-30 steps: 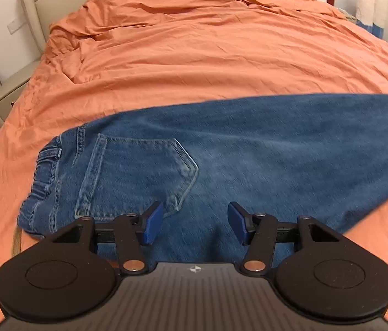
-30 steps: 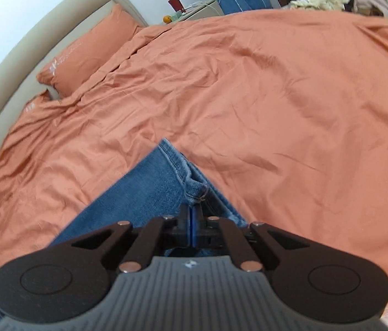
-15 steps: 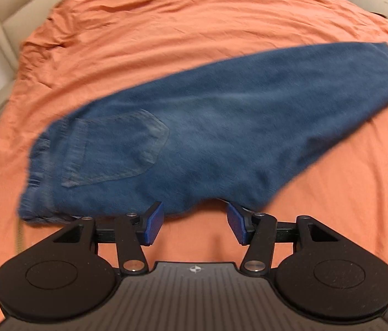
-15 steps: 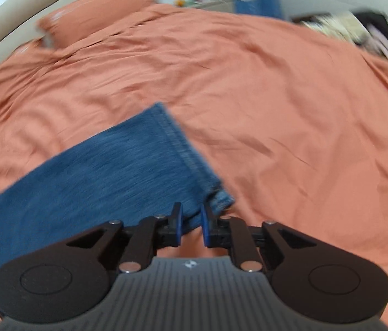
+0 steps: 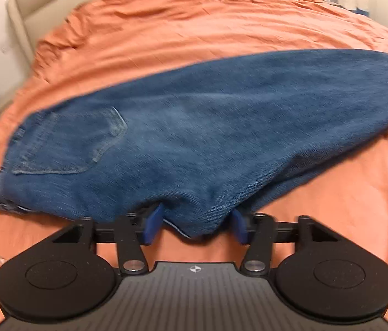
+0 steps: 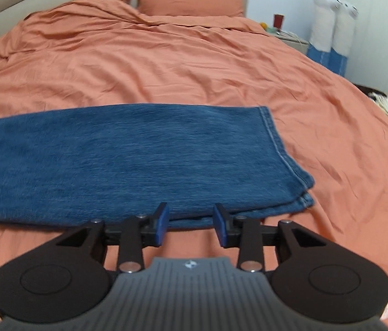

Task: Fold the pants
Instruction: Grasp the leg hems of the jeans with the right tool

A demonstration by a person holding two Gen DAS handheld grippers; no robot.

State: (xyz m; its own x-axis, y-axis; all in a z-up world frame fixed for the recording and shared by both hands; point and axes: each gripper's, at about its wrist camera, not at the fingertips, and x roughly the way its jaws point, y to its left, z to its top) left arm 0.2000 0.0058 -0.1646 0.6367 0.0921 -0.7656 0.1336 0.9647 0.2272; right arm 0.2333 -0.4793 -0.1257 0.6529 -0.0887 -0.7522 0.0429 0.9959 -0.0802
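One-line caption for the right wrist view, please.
Right gripper, jaws just opened, empty, at the near edge of the jeans folded lengthwise on the orange bed.

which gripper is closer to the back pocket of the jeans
Left. The left gripper sits at the jeans' crotch edge, beside the back pocket; the right gripper is near the hem.

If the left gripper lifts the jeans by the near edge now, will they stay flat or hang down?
The jeans would probably sag: denim lying limp on the bedspread, near edge bunched between the left gripper pads. Doubled layers at the hem suggest some weight. The weave looks rough, so slipping seems unlikely.
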